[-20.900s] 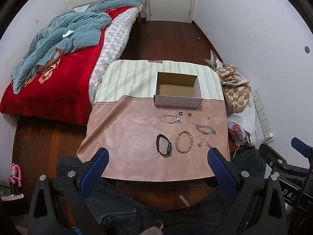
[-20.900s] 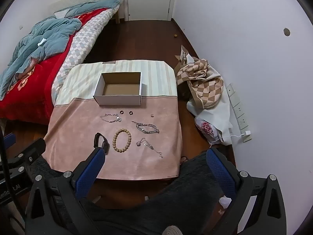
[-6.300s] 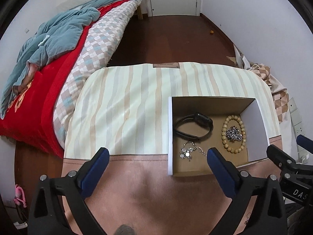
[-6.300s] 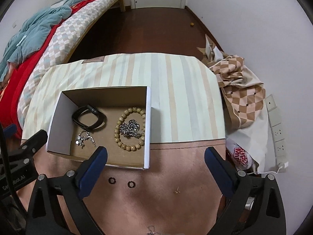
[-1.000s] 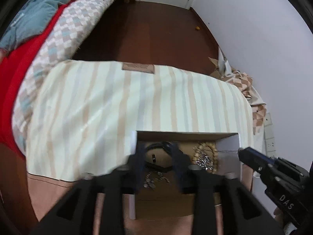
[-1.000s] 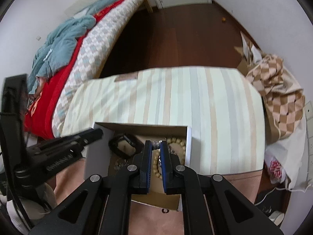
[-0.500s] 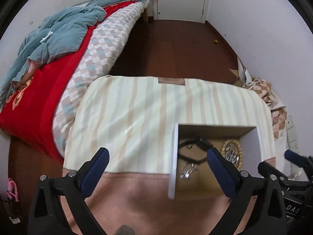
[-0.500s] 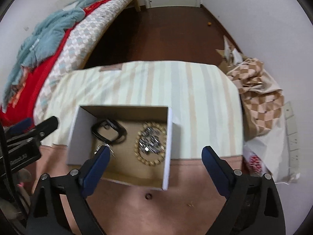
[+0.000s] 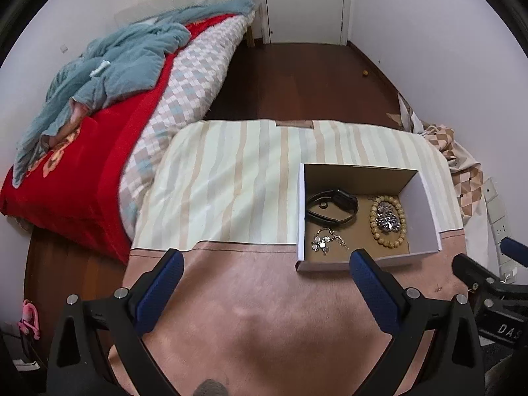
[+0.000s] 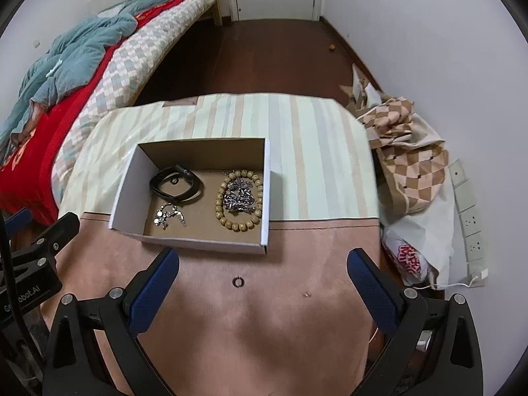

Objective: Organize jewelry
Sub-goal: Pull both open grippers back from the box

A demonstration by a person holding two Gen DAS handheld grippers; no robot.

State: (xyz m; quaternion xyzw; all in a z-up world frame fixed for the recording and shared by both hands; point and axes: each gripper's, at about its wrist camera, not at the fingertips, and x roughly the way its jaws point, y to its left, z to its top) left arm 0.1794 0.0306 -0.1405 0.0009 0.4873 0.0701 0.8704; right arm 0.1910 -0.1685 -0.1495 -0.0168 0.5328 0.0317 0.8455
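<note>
A white cardboard box (image 10: 123,194) (image 9: 425,204) sits on the cloth-covered table (image 10: 264,323). In it lie a black band (image 10: 176,183) (image 9: 331,206) with a small dark ring (image 10: 174,181) inside its loop, a silver charm chain (image 10: 168,216) (image 9: 325,242), and a wooden bead bracelet (image 10: 239,199) (image 9: 387,217) around a heap of silver chain (image 10: 240,195). A small dark ring (image 10: 238,281) and a tiny stud (image 10: 307,294) lie on the pink cloth in front of the box. My right gripper (image 10: 262,292) is open and empty above them. My left gripper (image 9: 264,292) is open and empty, left of the box.
A bed (image 9: 109,122) with red and checked covers stands at the left. A checkered bag (image 10: 409,161) and a plastic bag (image 10: 412,250) lie on the floor at the right, by wall sockets (image 10: 468,204). Dark wood floor (image 10: 274,56) runs to a door.
Both grippers have opened from shut in the last second and pulled back from the box toward the near side of the table. A small ring now lies inside the black band.
</note>
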